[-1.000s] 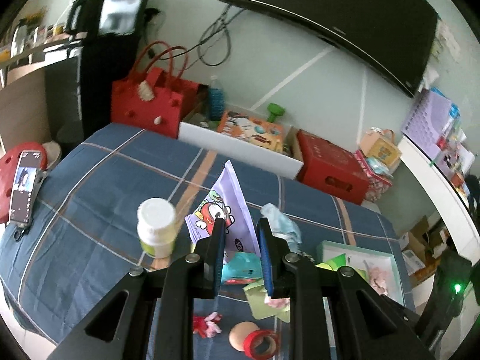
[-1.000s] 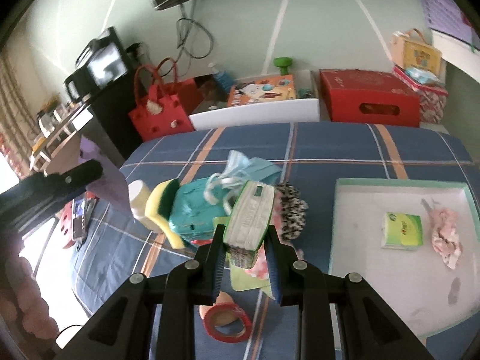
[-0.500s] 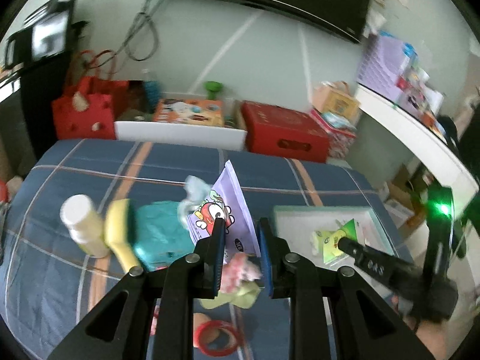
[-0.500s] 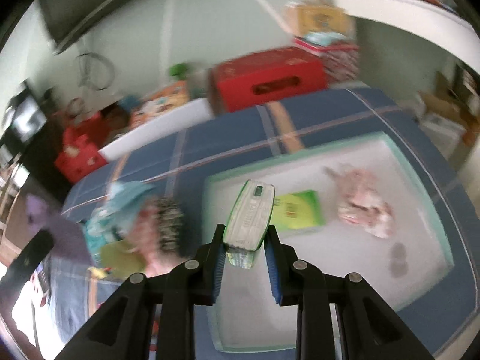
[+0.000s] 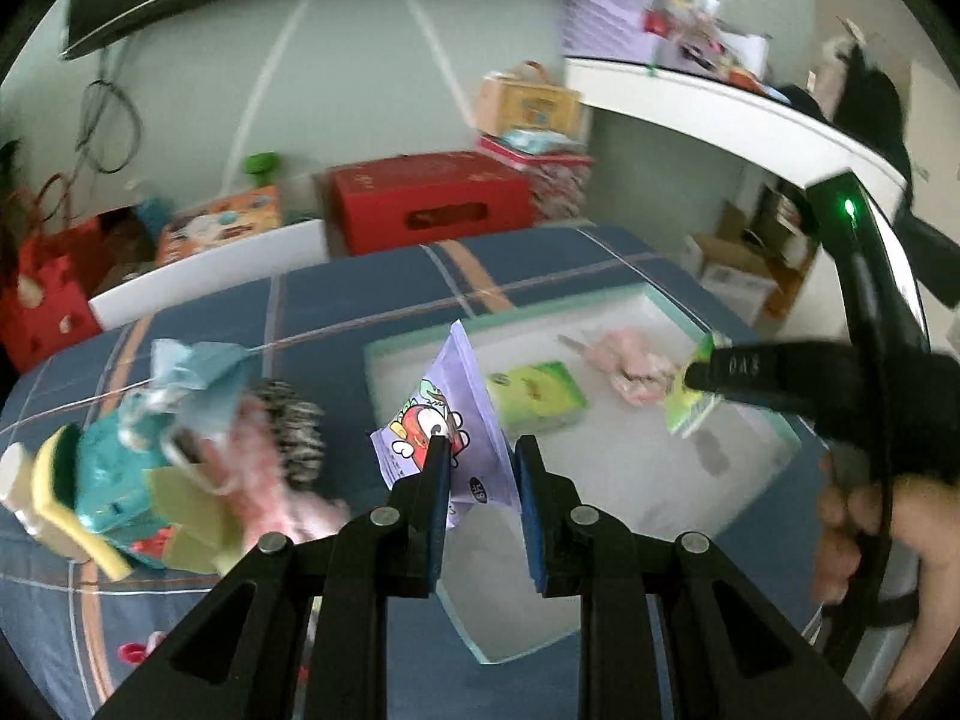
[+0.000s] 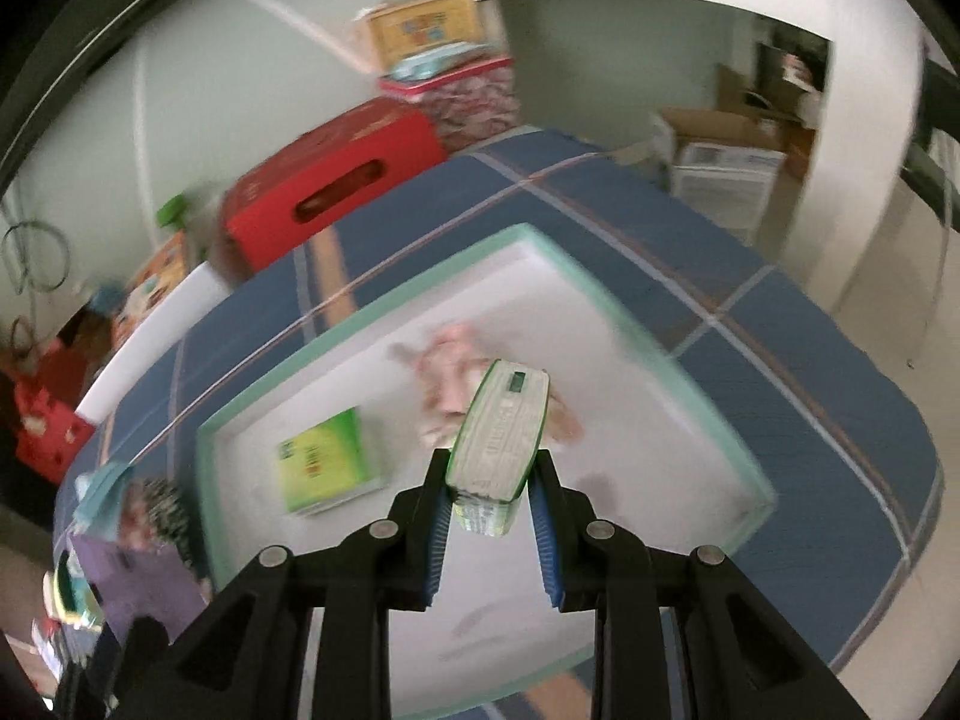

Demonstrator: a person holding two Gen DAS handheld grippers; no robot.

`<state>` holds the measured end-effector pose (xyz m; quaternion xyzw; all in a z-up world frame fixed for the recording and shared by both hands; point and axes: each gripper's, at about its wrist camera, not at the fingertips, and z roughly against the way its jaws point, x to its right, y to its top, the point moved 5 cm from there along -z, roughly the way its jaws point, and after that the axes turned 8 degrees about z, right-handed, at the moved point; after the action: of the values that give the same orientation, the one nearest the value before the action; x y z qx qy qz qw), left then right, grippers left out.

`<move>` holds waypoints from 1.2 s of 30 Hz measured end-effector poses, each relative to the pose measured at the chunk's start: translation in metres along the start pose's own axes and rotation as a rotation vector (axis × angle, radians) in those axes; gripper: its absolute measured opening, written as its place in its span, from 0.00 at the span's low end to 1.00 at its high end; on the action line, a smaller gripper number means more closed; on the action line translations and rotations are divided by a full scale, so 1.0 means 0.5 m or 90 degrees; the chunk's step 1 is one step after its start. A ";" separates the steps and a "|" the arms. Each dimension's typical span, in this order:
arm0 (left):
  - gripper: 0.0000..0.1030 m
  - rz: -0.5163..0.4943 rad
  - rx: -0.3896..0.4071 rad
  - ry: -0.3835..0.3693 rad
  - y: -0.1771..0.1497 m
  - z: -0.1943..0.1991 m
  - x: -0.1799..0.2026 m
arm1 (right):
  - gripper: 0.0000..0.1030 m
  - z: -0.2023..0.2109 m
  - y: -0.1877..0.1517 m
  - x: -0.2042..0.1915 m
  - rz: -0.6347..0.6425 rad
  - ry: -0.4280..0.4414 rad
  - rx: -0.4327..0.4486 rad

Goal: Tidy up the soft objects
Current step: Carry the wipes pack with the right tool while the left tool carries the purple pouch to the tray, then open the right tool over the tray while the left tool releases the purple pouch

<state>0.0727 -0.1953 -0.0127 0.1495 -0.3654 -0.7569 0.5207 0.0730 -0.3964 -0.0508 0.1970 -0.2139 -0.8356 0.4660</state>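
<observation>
left gripper (image 5: pixel 478 461): pinching purple snack pouch (image 5: pixel 447 420), held upright at the near-left edge of the tray (image 5: pixel 612 303)
right gripper (image 6: pixel 489 483): clamped on green-edged tissue pack (image 6: pixel 499 429), over tray middle
tray contents: green tissue packet (image 6: pixel 321 461), pink soft item (image 6: pixel 447 378) lying inside
pile: more soft things (image 5: pixel 180 450) on the blue blanket (image 5: pixel 360 306), left of tray
step: carry-to-tray, both loads not yet set down
next: lower each into bare tray floor, clear of the packet, then spread the jaws

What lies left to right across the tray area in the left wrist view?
Purple cartoon snack pouch held by the left gripper → green tissue pack → crumpled pink cloth → green-edged wipes pack in the right gripper.
</observation>
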 end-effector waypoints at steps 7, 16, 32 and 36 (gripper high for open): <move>0.22 -0.027 -0.024 -0.008 -0.014 -0.046 0.030 | 0.26 0.001 0.000 0.081 -0.051 -0.041 -0.001; 0.22 -0.033 -0.048 -0.011 -0.027 -0.077 0.044 | 0.28 -0.008 -0.004 0.068 -0.029 -0.044 -0.010; 0.51 0.049 -0.080 -0.032 -0.022 -0.060 0.001 | 0.48 0.009 0.002 0.042 -0.002 -0.040 0.002; 0.60 0.099 -0.089 0.016 -0.020 -0.065 -0.052 | 0.51 0.008 0.002 0.033 0.010 -0.041 -0.002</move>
<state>0.0964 -0.1827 -0.0461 0.0934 -0.3154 -0.7359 0.5918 0.0636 -0.4106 -0.0493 0.1676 -0.2289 -0.8381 0.4660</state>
